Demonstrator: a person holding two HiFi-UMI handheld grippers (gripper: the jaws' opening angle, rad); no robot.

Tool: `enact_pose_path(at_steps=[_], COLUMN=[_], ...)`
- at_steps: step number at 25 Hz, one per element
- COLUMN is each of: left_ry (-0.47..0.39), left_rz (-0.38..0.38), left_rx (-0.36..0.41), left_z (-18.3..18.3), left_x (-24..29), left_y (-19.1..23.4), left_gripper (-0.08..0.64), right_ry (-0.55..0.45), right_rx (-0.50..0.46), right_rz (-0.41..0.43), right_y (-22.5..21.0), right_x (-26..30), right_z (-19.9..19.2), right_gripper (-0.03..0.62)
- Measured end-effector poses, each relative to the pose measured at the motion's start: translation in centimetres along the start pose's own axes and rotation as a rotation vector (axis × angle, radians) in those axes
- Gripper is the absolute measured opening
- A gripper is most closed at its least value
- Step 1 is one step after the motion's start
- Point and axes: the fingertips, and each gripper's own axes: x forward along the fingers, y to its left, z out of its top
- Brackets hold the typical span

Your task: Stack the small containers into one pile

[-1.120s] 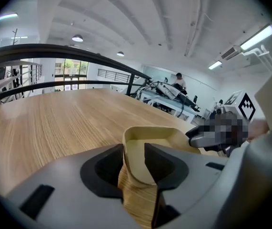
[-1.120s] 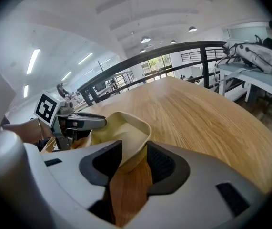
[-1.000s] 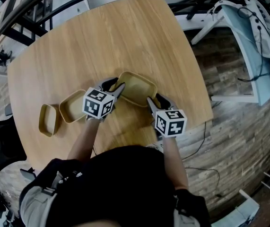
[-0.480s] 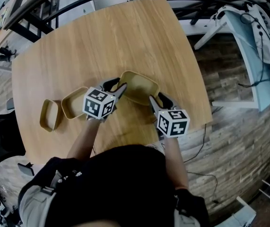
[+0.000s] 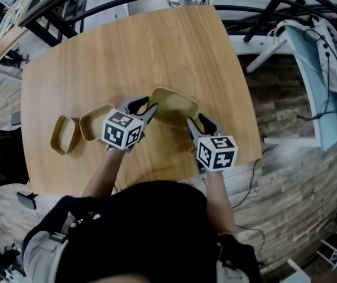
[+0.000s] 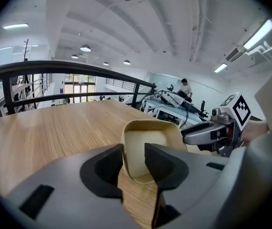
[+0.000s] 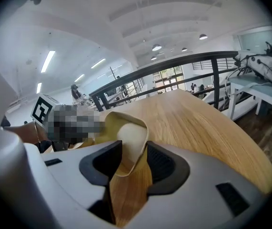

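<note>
Risen, left gripper (image 5: 150,109) and right gripper (image 5: 189,123) fingers grip big container (image 5: 176,104), seemingly clear of nearest tub (image 5: 94,122)

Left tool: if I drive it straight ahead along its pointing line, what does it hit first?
The left tool grips the container, so it pushes that first. Past the far rim sits the right tool, slightly right of the line; depth unclear.

Matt tan plastic container (image 5: 174,106), smooth pale wood-grain table (image 5: 127,52)
</note>
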Motion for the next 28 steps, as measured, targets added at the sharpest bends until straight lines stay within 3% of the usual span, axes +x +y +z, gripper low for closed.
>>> enact_pose_path(at_steps=[8,16,24,28], left_ry=[-0.069,-0.126,-0.160,-0.175], left_rz=[0.102,0.268,0.474,0.527], left_rx=[-0.043,-0.134,-0.246,-0.301], left_z=[1.1,0.2,-2.9,-4.8], left_x=[-3.4,-8.7,-14.7,-16.8], left_y=[0.5,2.6,4.0,4.2], left_gripper=[0.132,0.132,0.132,0.132], right_ry=[-0.011,0.004,0.039,0.062], right_rx=[-0.086,-0.205,-0.310,-0.346], right_rz=[0.094,0.252,0.457,0.514], right_y=[1.9,6.4,12.3,14.8], right_x=[0.4,2.7,4.8,5.2], right_z=[2.1,4.1,4.4,4.0], right_gripper=[0.167,0.167,0.167,0.167])
